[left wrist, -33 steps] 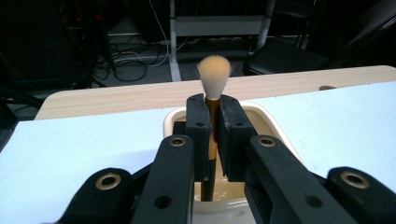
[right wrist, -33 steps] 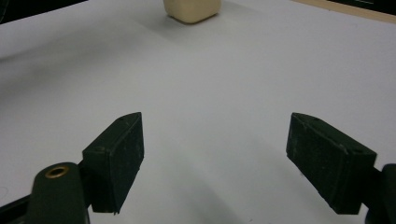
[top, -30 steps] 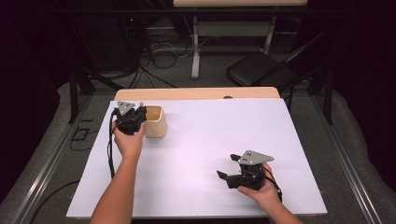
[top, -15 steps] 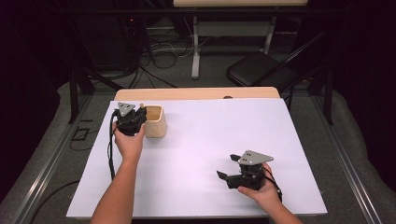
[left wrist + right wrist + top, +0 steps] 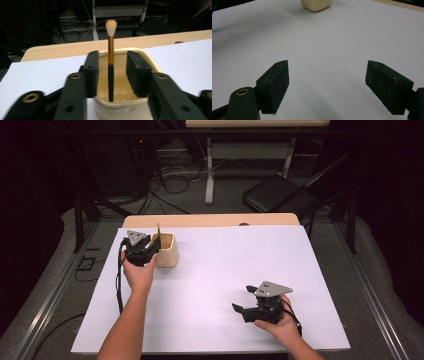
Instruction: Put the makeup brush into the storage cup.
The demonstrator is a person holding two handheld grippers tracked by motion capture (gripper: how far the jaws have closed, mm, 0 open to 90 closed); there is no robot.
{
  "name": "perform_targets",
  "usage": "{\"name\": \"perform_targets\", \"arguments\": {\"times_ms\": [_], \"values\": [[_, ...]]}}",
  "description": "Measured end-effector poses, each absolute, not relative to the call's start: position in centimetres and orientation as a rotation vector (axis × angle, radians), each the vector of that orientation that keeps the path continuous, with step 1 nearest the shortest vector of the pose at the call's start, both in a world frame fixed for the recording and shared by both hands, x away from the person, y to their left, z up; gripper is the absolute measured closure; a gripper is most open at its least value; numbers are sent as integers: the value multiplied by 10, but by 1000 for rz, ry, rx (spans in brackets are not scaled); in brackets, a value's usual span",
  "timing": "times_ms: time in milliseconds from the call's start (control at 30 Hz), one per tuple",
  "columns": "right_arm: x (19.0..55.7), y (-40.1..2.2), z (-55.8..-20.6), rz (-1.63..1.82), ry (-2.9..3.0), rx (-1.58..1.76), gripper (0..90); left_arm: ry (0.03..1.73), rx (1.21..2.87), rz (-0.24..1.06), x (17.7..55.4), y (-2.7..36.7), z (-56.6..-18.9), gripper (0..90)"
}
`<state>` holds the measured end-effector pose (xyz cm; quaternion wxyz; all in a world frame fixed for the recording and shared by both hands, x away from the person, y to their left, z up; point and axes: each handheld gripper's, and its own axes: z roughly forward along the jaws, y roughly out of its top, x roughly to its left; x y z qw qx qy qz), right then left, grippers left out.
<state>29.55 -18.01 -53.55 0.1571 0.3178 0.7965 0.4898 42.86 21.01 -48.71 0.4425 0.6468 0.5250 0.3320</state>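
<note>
A cream cup stands at the far left of the white table, with a make-up brush upright in it. From the left gripper view, the brush has a black and gold handle and a pale tuft, and it leans inside the cup. My left gripper reaches over the cup's rim. Its jaws have just been opening and stand either side of the brush without touching it. My right gripper rests near the front right, open with nothing between its jaws. The cup is far ahead of it.
A strip of bare wood runs along the table's far edge. Beyond it on the floor are a black folding chair, cables and a desk's legs. Metal rails flank the table.
Both hands stay where they were. The left gripper's jaws look a little wider apart at the cup than before; the brush stands in the same spot.
</note>
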Motion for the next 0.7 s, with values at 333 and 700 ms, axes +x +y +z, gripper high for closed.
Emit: {"name": "perform_targets", "arguments": {"times_ms": [333, 700], "values": [[296, -180, -536, 1396, 2286, 906, 190, 1287, 1591, 789, 426, 209, -485, 442], [296, -179, -537, 1392, 2283, 912, 189, 1283, 1608, 769, 423, 207, -480, 441]]}}
